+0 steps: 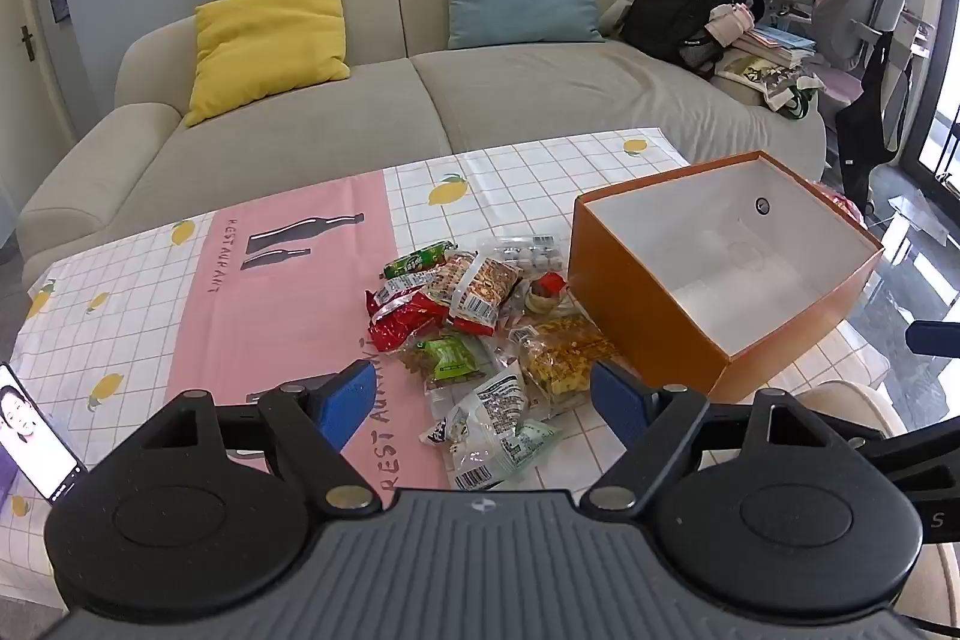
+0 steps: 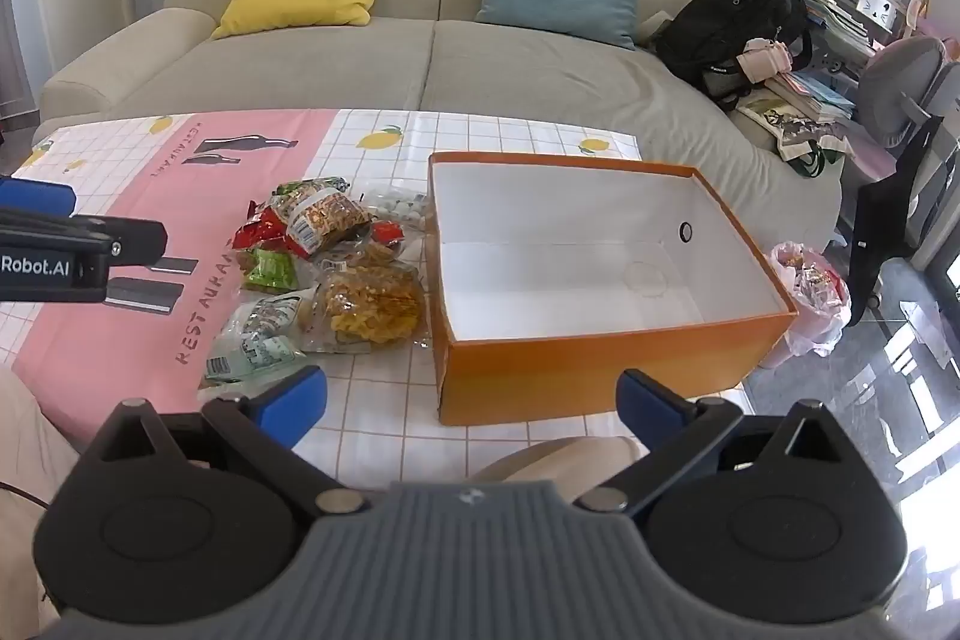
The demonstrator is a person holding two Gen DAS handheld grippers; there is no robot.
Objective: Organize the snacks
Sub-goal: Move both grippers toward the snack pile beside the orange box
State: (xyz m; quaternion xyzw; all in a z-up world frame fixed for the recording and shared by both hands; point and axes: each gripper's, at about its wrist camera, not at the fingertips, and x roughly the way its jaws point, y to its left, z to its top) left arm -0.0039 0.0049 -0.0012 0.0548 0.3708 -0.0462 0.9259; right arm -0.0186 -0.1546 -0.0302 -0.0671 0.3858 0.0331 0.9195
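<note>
A pile of snack packets (image 1: 474,322) lies on the tablecloth, left of an empty orange box (image 1: 642,304) with a white inside. The pile (image 2: 324,268) and the box (image 2: 600,370) also show in the right wrist view. My left gripper (image 1: 483,400) is open and empty, hovering above the near edge of the pile. My right gripper (image 2: 471,400) is open and empty, in front of the box's near wall. The left gripper's arm (image 2: 78,244) shows at the left of the right wrist view.
A phone (image 1: 33,436) stands at the table's left edge. A beige sofa (image 1: 420,100) with cushions and a black backpack (image 1: 690,4) sits behind the table. A pink trash bag (image 2: 810,292) stands on the floor right of the box.
</note>
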